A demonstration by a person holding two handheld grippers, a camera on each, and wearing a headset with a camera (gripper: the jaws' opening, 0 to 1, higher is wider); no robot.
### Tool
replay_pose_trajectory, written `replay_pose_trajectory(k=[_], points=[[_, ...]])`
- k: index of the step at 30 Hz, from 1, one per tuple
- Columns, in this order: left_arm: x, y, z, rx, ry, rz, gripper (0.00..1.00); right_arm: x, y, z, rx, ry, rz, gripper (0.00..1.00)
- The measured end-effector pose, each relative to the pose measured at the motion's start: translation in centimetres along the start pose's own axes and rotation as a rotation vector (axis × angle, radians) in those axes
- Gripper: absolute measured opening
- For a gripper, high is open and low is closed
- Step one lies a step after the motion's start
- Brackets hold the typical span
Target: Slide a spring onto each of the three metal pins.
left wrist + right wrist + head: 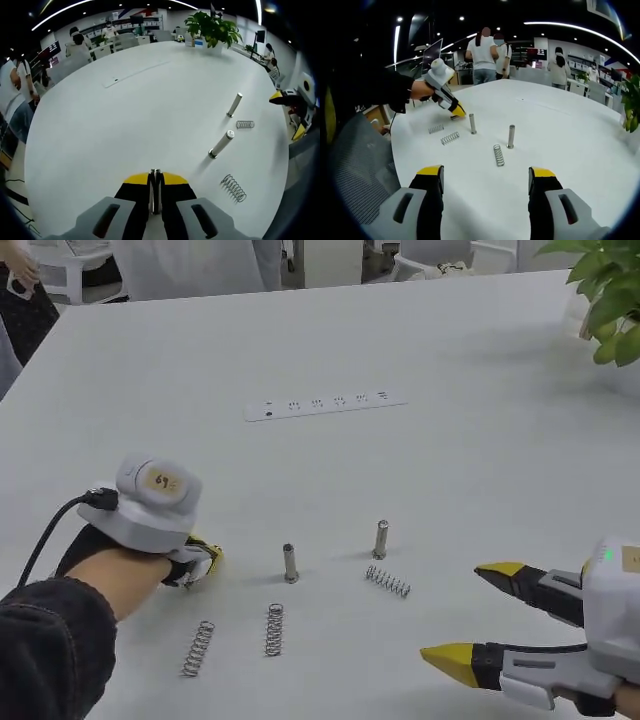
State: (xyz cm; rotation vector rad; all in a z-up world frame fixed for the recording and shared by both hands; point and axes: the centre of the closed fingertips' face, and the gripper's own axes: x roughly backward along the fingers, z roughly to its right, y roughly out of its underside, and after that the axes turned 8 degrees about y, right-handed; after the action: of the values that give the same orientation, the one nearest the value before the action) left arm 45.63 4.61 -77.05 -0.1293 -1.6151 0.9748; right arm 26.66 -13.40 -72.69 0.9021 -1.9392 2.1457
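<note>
Left gripper view: my left claw (155,175) clamped on gripped pin (155,195). Head view: near pin (290,562) and far pin (381,538) upright; left spring (198,648), middle spring (274,629), right spring (388,581) flat on table (450,440). My right claw (468,611) jaws apart.

Small tan round sticker (165,481) on the white housing atop the left gripper (211,553): handwritten number, looks like "69", not certain. Second tan sticker (631,559) on the right gripper (455,612): cut by the frame edge, unreadable. Long white plastic power strip (325,404): dark markings, too small to read.
</note>
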Motion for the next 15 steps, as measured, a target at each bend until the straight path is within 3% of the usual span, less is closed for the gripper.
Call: replay_pose_trajectory(k=[15], points=[[2.4,-0.1,0.3,0.027,-0.006,0.034,0.0,0.1,-0.2,-0.2,0.012,-0.005,0.004,0.67]])
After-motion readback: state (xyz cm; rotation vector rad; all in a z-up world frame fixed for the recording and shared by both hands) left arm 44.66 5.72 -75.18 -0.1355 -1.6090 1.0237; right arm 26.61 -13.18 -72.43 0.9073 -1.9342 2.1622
